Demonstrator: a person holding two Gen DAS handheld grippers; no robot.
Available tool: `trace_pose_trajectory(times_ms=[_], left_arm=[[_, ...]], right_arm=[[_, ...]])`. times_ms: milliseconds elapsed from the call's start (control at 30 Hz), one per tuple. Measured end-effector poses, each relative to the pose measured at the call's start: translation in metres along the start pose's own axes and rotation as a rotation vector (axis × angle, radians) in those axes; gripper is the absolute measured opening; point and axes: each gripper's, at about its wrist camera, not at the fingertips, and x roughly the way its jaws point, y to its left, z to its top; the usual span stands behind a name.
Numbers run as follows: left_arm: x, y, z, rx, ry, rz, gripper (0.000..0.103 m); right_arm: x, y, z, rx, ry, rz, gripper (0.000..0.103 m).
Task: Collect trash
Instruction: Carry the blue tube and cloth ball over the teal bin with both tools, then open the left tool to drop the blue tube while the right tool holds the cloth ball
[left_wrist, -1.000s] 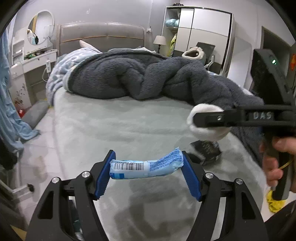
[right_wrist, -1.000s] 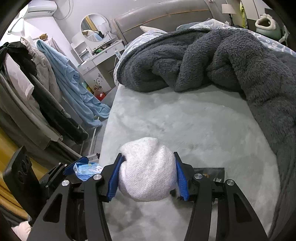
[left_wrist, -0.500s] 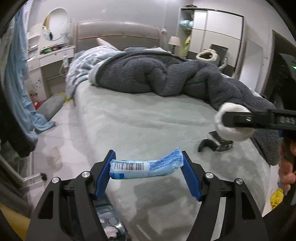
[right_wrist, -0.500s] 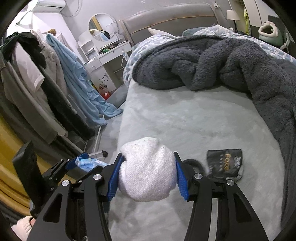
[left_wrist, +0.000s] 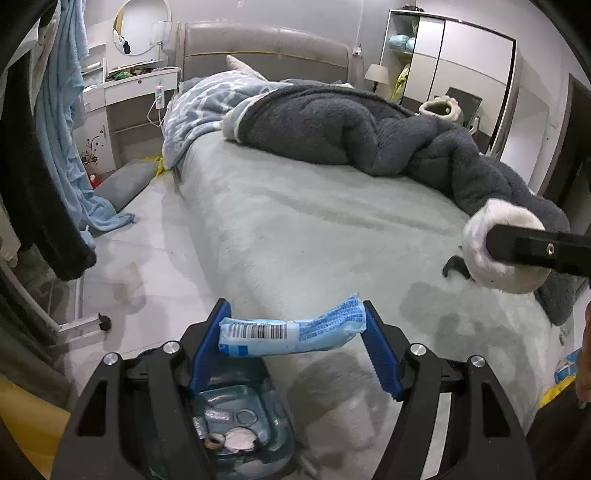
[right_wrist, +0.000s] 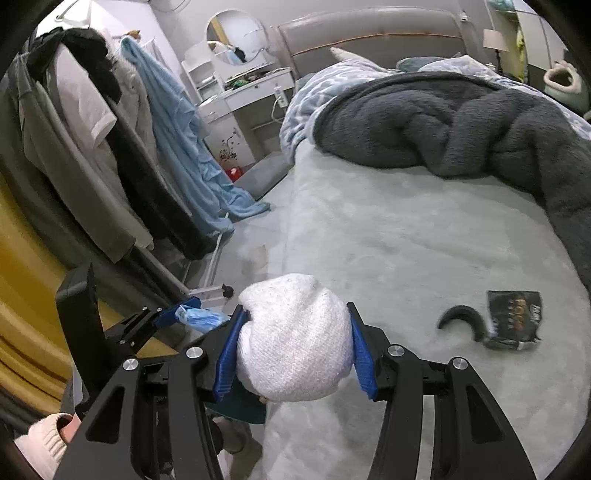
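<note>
Beside the bed (left_wrist: 295, 229), low at its near corner, a blue bin (left_wrist: 236, 417) sits on the floor with a liner in it; a few bits of rubbish lie at the bottom, among them a pale round scrap and something foil-like, too small to name.

Just above the bin and over the bed's near edge, the left gripper (left_wrist: 291, 332) has its fingers clenched on a blue wrapper (left_wrist: 291, 332) with a barcode, pinched end to end so it spans the gap and sags a little. That is a thin, slippery hold: a slight tilt could let the wrapper slide out and land on the bed or the floor rather than in the bin.

Over the bed, to the right of the bin, the right gripper (right_wrist: 293, 343) grips a white wad (right_wrist: 293, 339) of paper or cloth, bulging well beyond the pads. It looks secure, but both grippers are near each other by the same corner, so they could knock together above the narrow bin, and the bulky wad could catch the rim.

Farther along the bed, a black curved piece (right_wrist: 460, 319) and a dark packet (right_wrist: 515, 317) lie touching, not yet collected. Beyond them a grey blanket (right_wrist: 461, 129) is heaped towards the headboard.
</note>
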Motion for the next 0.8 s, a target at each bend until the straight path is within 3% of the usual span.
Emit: trace_pose_trajectory(times_ms=[800], left_arm=[[0.010,0.074,-0.034,-0.079,0.199,0.032,0.073]], right_arm=[[0.076,0.074,0.003,-0.132,0.100,0.040,0.054]])
